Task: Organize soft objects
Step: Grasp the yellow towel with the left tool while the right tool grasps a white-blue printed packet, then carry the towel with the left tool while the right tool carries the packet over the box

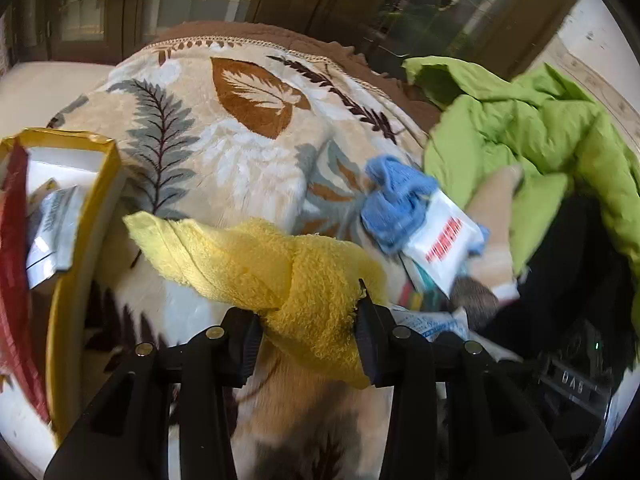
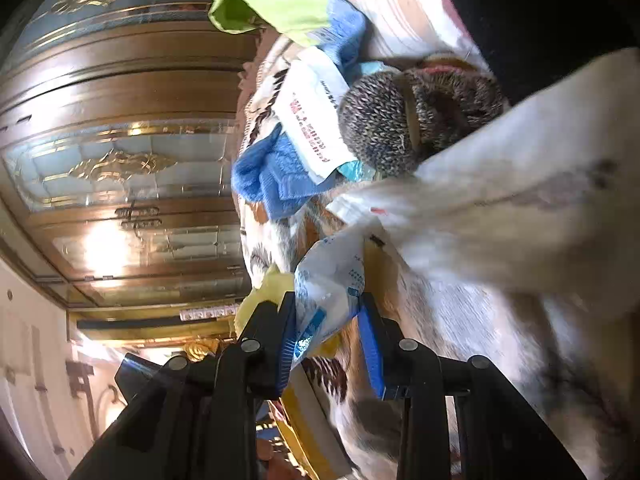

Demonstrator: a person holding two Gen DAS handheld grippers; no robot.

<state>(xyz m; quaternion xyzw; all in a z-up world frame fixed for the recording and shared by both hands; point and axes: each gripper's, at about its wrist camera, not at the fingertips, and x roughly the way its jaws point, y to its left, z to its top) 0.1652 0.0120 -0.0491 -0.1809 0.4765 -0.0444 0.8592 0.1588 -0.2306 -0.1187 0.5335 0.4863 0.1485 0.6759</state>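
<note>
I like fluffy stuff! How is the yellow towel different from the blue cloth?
The yellow towel is pinched between the left gripper fingers and hangs lifted up; the blue cloth lies on the leaf-pattern blanket, held by nothing. The yellow towel is draped out long; the blue cloth is scrunched, partly under a white packet. Both look soft and fuzzy.

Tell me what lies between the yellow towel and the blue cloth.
Only bare leaf-print blanket, as the left wrist view shows. The yellow towel and blue cloth lie apart.

Home bedroom: leaf-print blanket (image 1: 240, 152), ornate wardrobe doors (image 2: 120, 160).
</note>
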